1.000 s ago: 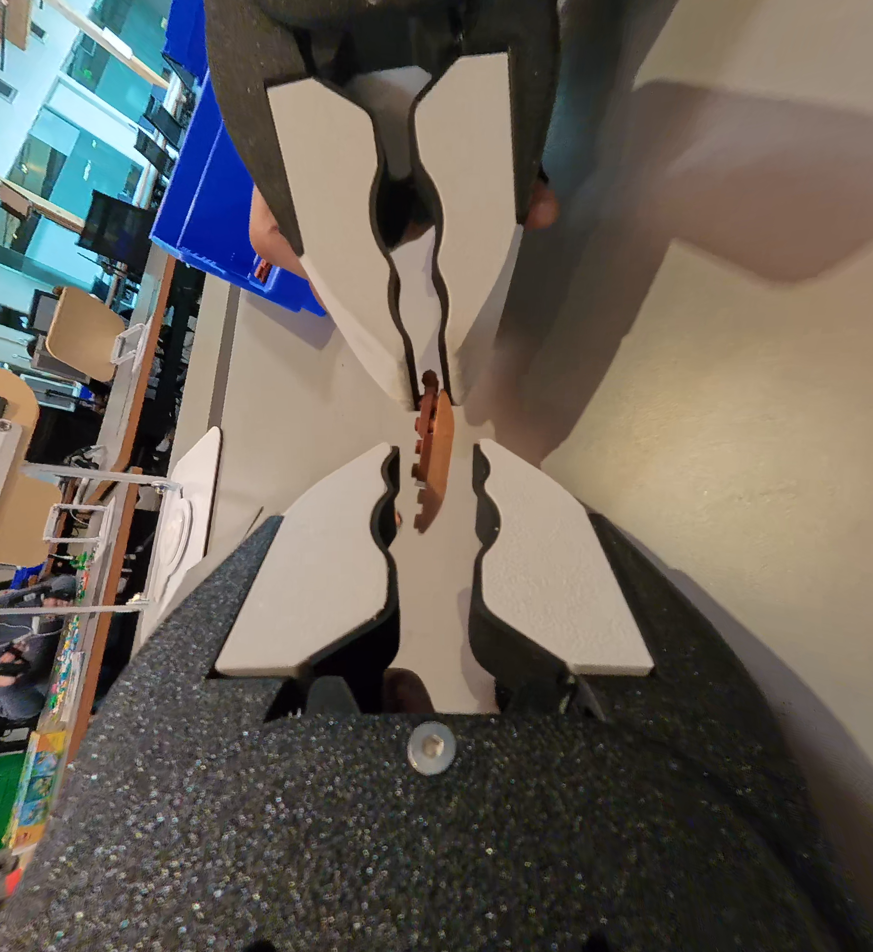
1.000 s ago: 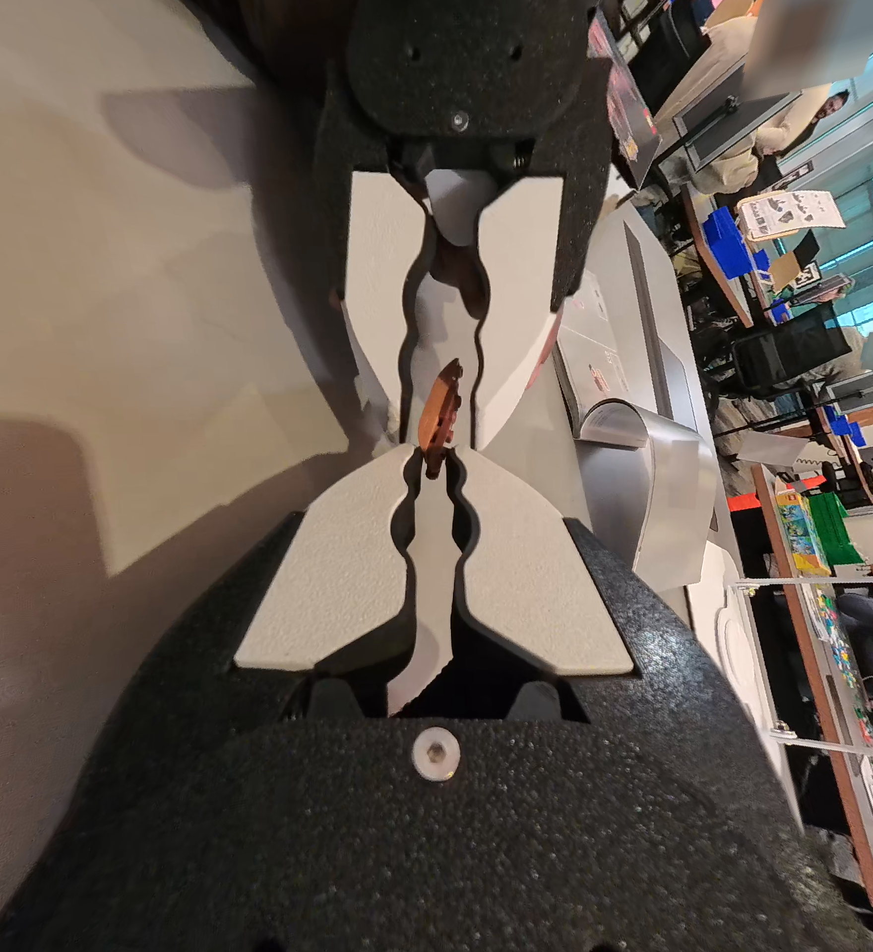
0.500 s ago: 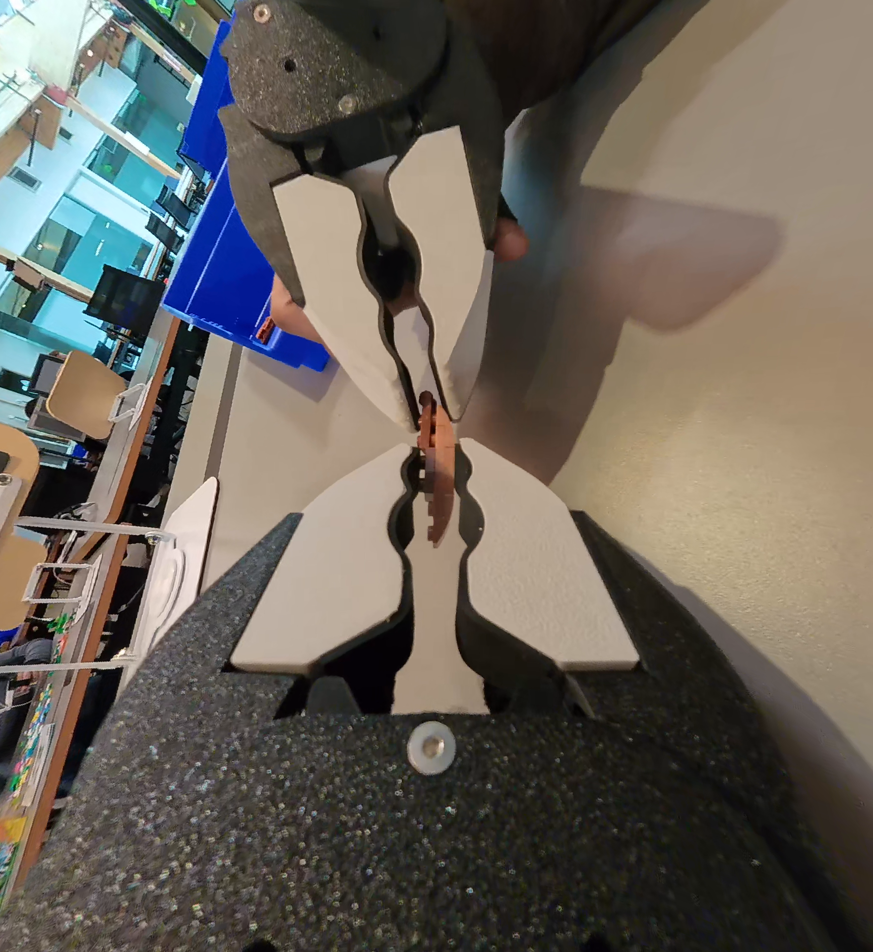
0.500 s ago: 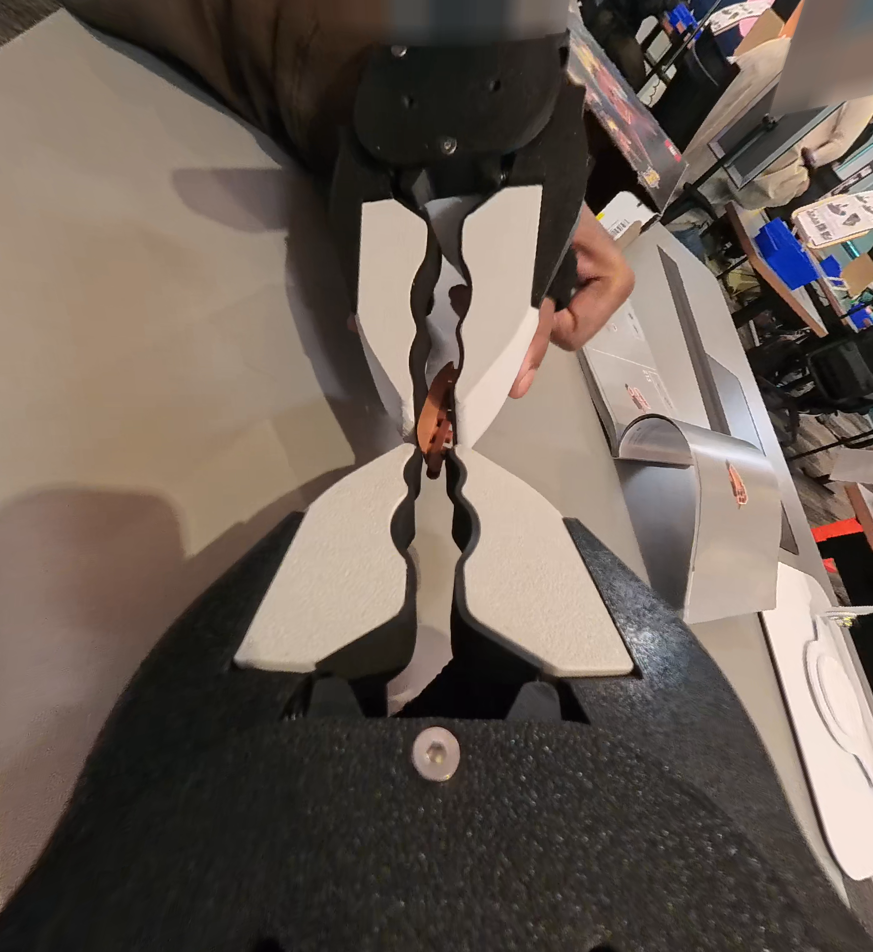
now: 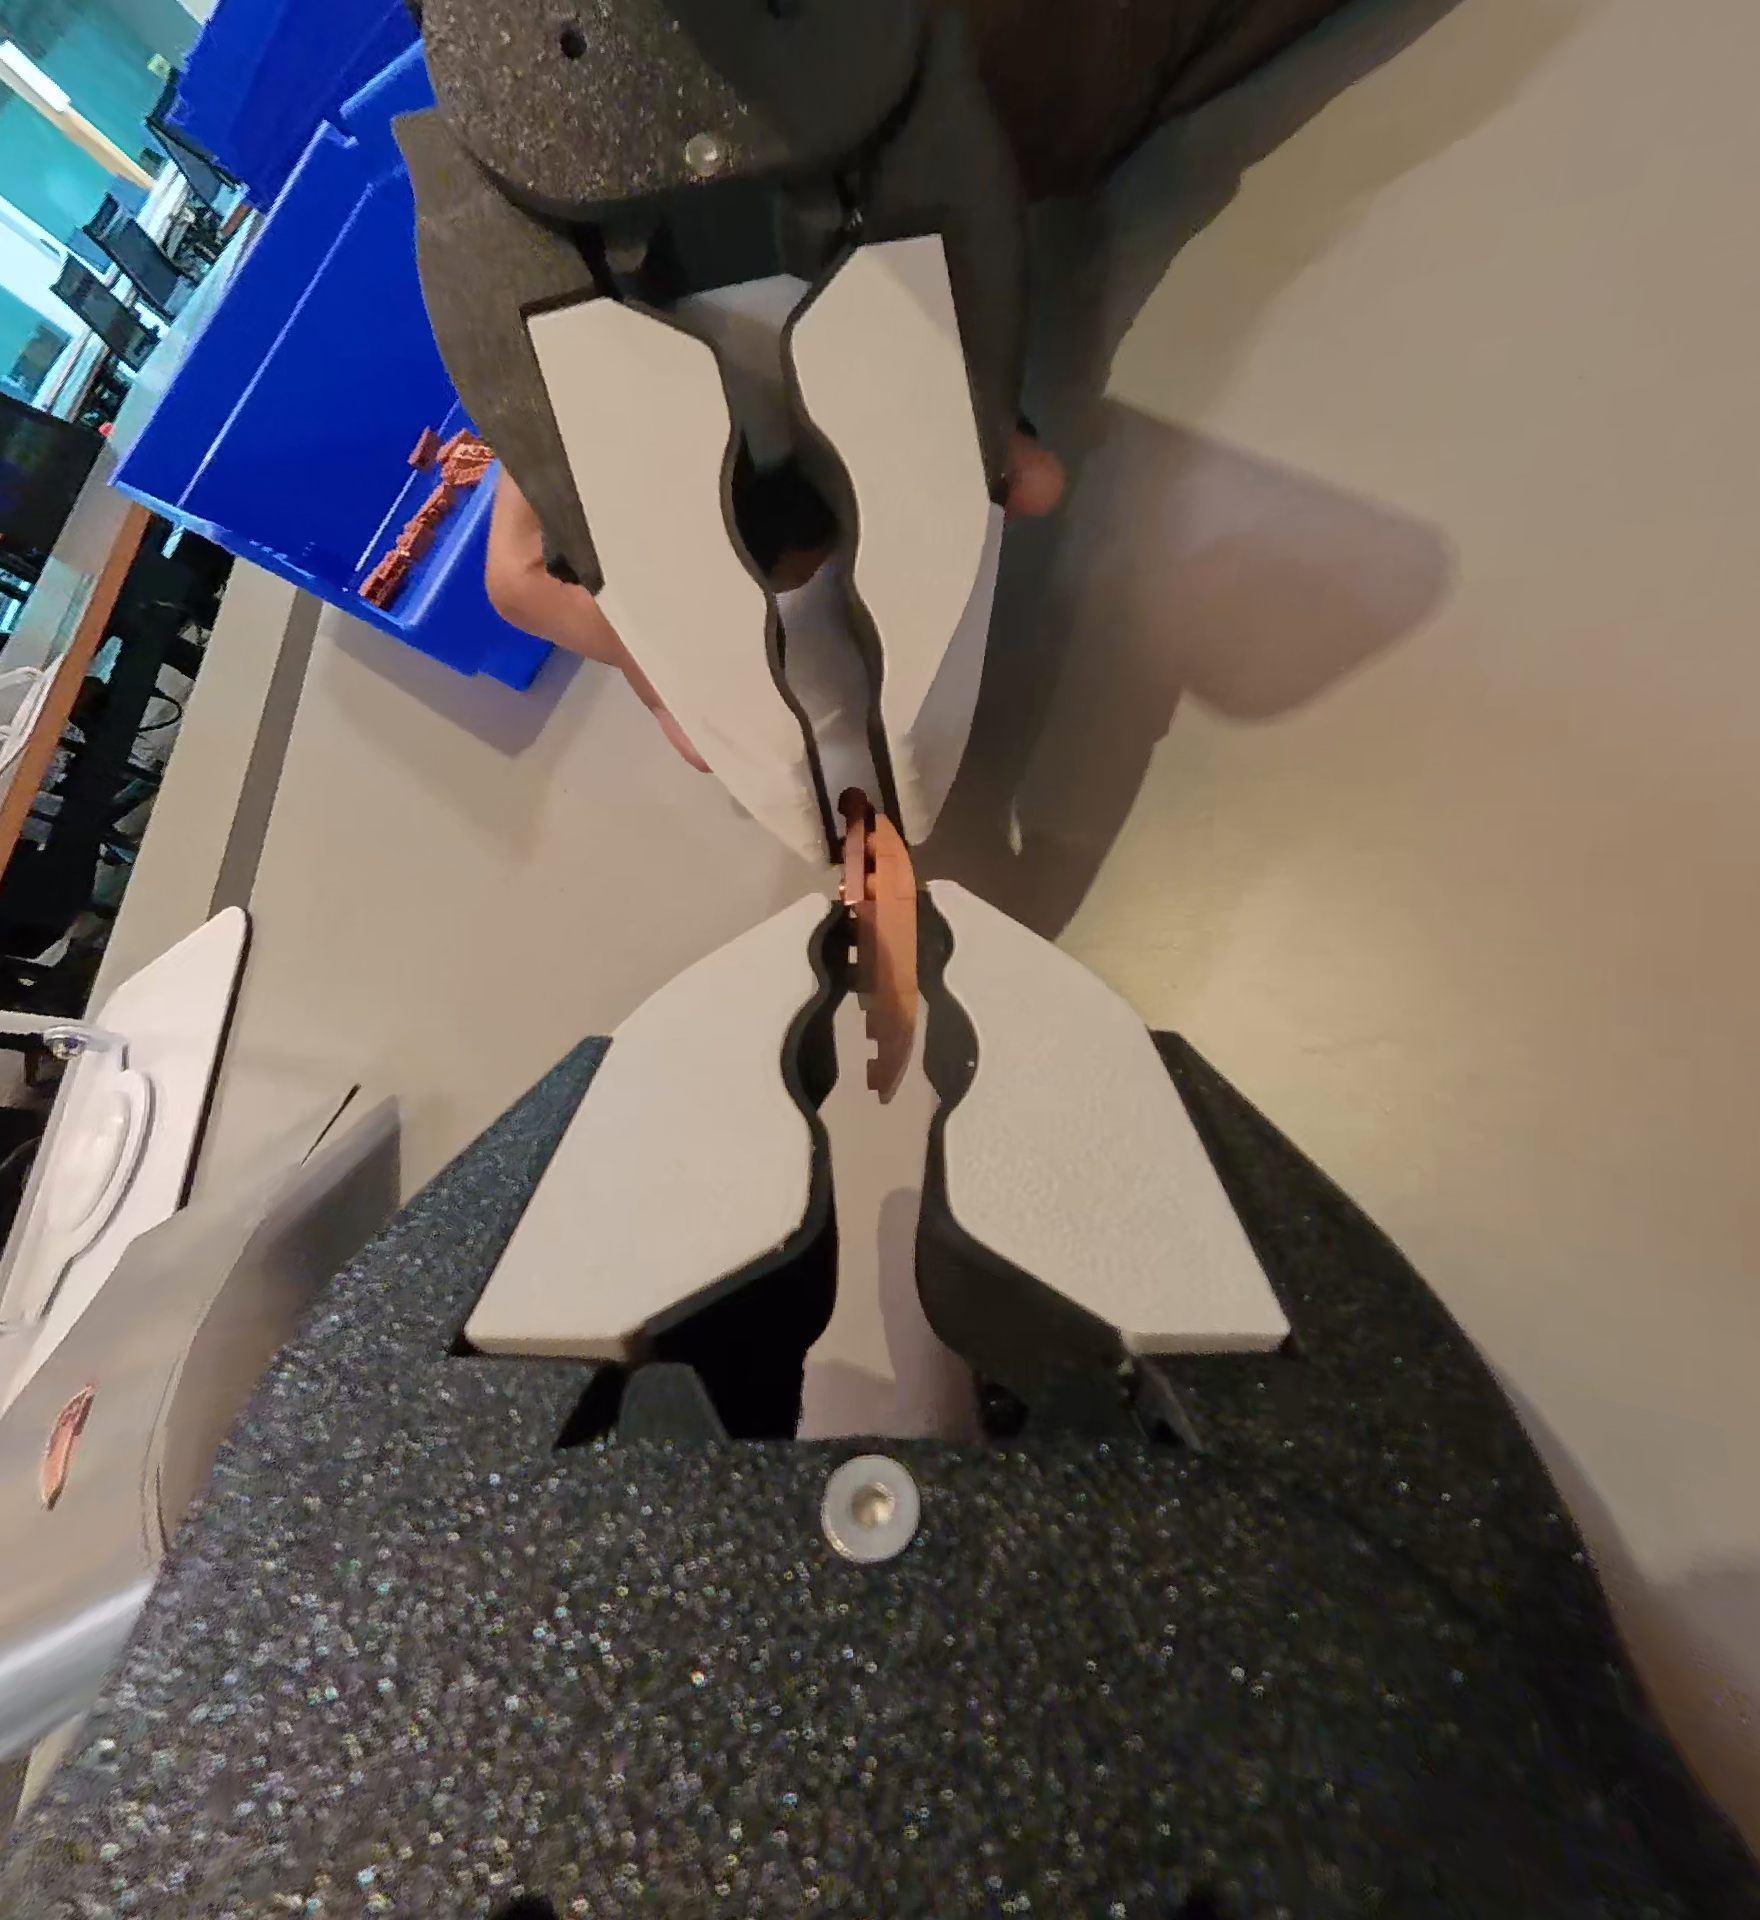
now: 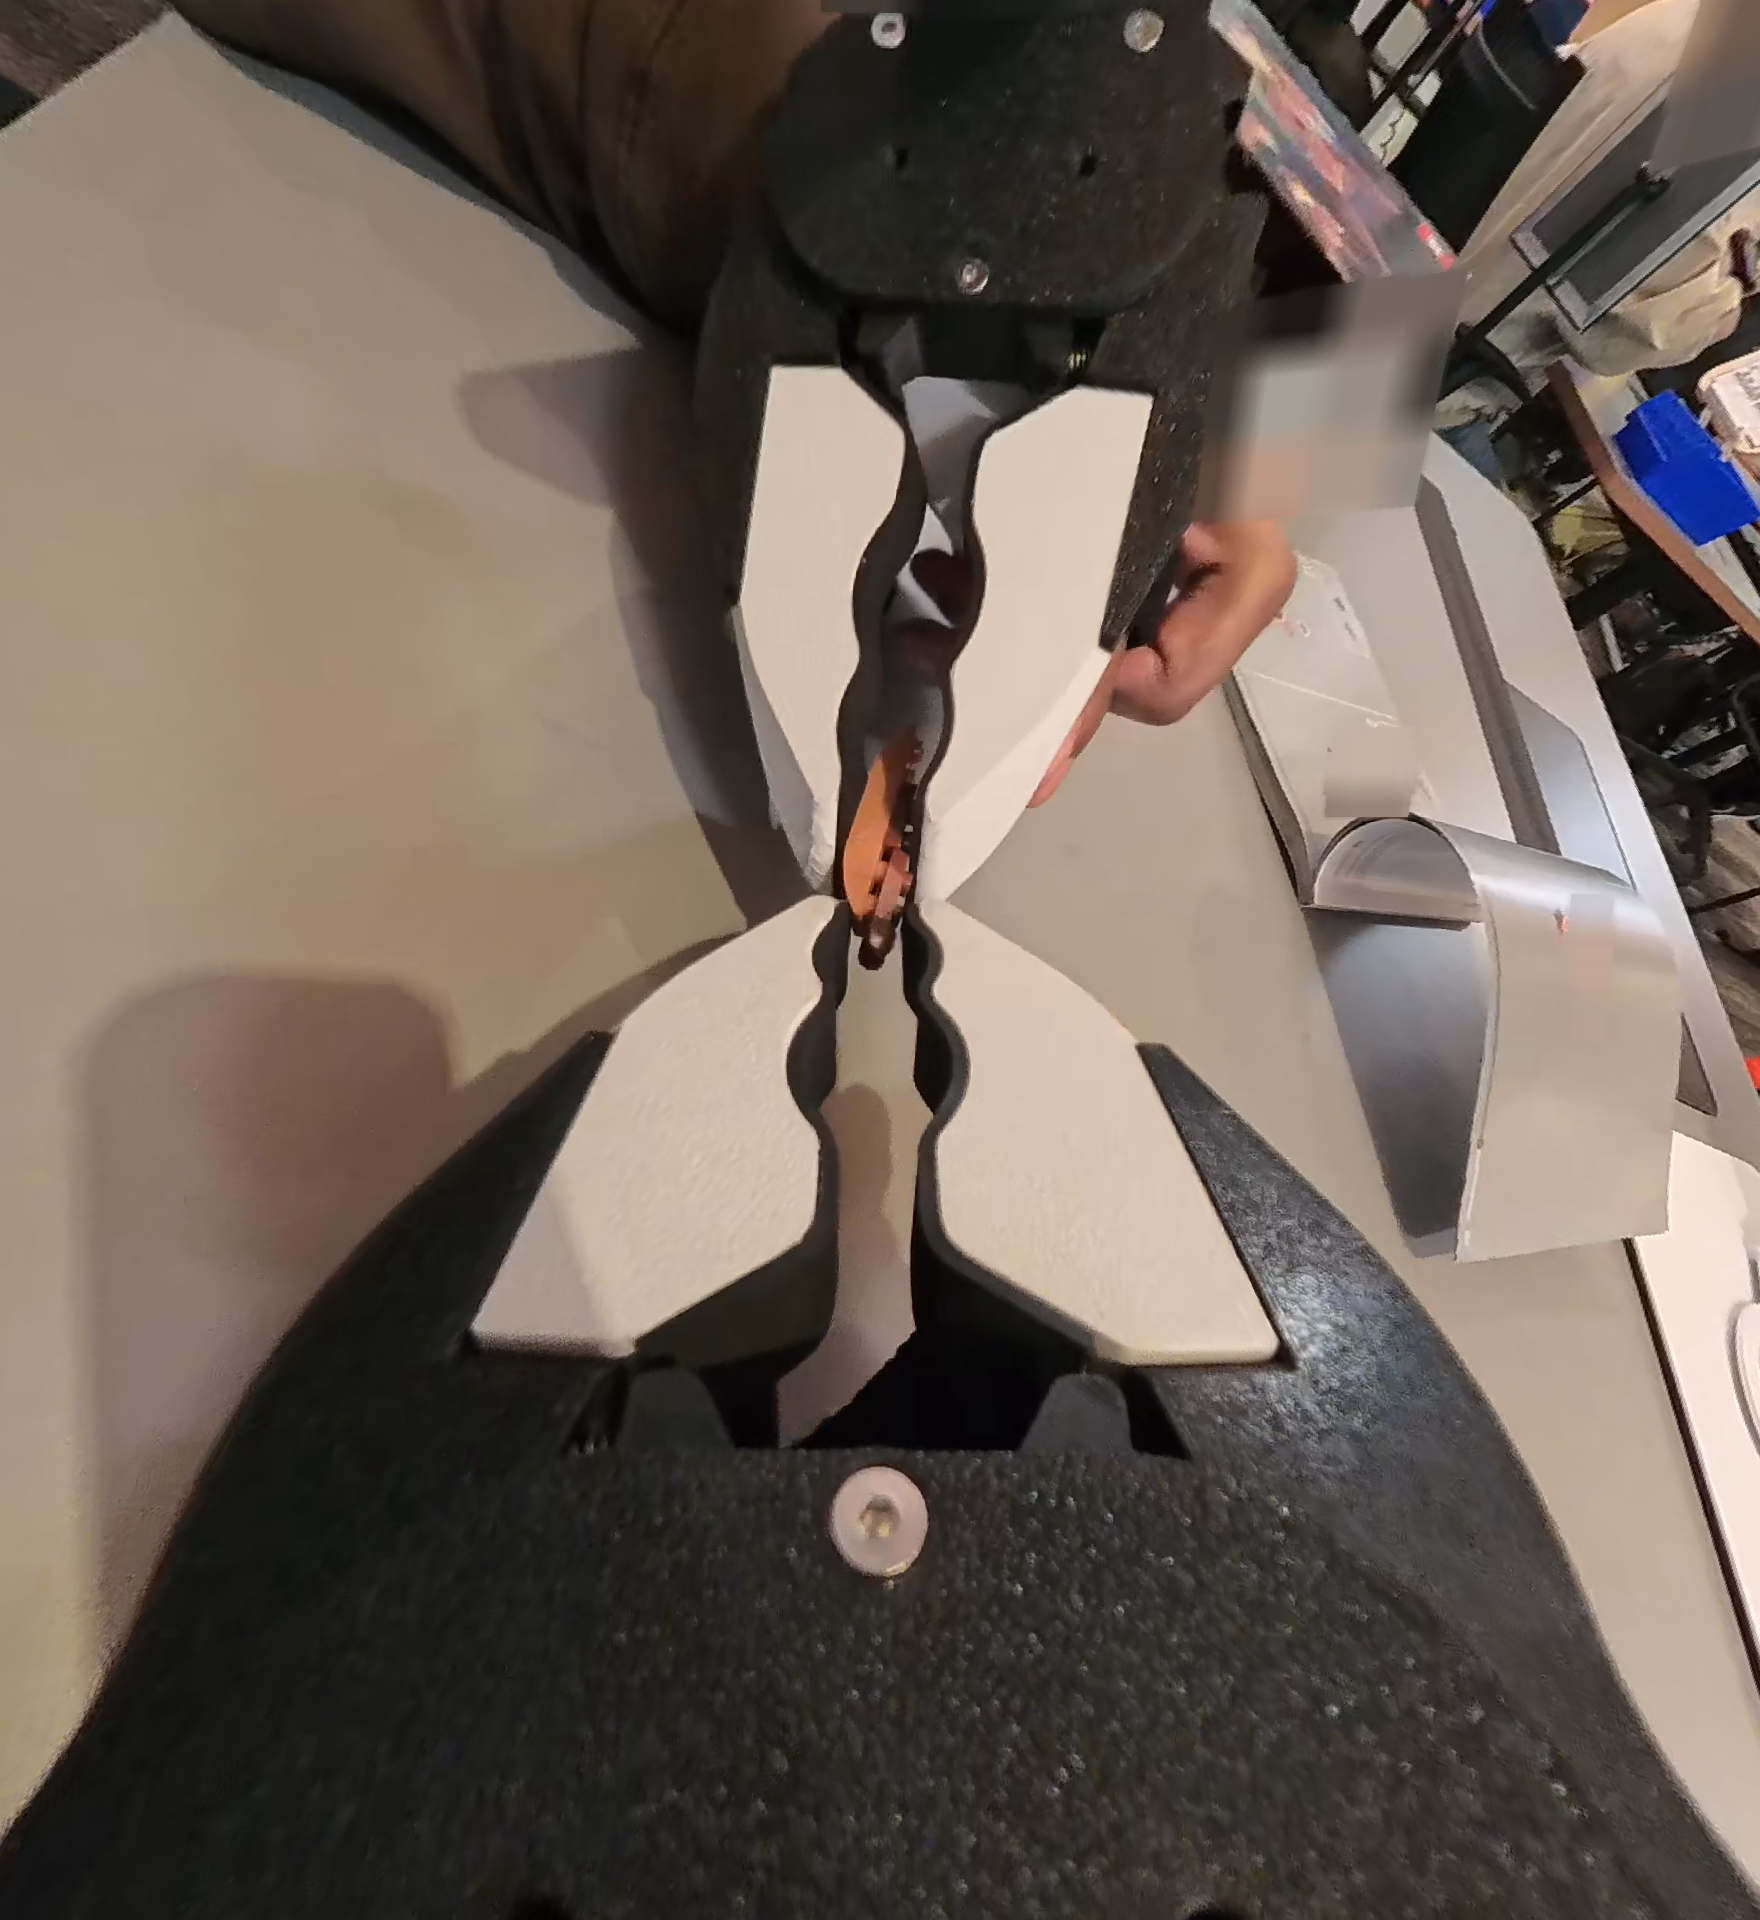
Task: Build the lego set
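Your left gripper [image 5: 881, 904] at 6 o'clock in left wrist view, jaws clamped on brown lego plate [image 5: 891, 971]; plate edge-on, stud count unreadable. Plate's far end sits between tips of your right gripper [image 5: 860, 821] at 12 o'clock, tip to tip with yours; jaws pinch small dark brown piece [image 6: 874, 940], shape hard to make out, joint to plate hidden. Beyond, fingers [image 5: 585, 623] partly covered by gripper body. At 10 o'clock, blue bin [image 5: 336, 416], cut off by frame, brown bricks [image 5: 429, 509] inside. Grey table [image 5: 1478, 831] beneath.

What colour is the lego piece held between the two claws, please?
Reddish-brown; the lego piece shows best in the left wrist view.
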A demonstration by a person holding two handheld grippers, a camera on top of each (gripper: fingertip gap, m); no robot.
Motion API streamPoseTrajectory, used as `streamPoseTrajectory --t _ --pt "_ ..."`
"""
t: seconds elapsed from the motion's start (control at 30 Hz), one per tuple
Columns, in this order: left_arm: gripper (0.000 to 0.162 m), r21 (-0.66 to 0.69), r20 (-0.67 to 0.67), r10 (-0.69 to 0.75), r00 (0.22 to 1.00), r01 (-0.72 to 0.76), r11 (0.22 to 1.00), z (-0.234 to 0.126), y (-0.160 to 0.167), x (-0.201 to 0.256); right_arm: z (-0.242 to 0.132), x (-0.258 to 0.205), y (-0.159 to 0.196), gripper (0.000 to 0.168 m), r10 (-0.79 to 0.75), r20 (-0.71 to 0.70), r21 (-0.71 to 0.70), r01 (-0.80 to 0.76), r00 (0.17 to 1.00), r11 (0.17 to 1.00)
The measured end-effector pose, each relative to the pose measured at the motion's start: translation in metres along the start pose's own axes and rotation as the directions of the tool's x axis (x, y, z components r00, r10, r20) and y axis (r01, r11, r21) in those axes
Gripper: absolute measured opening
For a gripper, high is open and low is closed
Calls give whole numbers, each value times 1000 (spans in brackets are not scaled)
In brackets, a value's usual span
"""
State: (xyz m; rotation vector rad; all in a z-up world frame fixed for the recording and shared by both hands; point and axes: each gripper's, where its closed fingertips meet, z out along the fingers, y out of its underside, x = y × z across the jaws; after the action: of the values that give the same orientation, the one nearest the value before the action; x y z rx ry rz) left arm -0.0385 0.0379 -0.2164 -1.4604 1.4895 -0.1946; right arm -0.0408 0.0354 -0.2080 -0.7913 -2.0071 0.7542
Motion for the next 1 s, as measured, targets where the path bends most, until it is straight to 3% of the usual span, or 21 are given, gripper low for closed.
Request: streamPoseTrajectory --t 1.0 --pt "12 -71 20 13 1000 -12 997 1 6 -2 5 3 1 9 22 -29 -14 -23 999 1000"
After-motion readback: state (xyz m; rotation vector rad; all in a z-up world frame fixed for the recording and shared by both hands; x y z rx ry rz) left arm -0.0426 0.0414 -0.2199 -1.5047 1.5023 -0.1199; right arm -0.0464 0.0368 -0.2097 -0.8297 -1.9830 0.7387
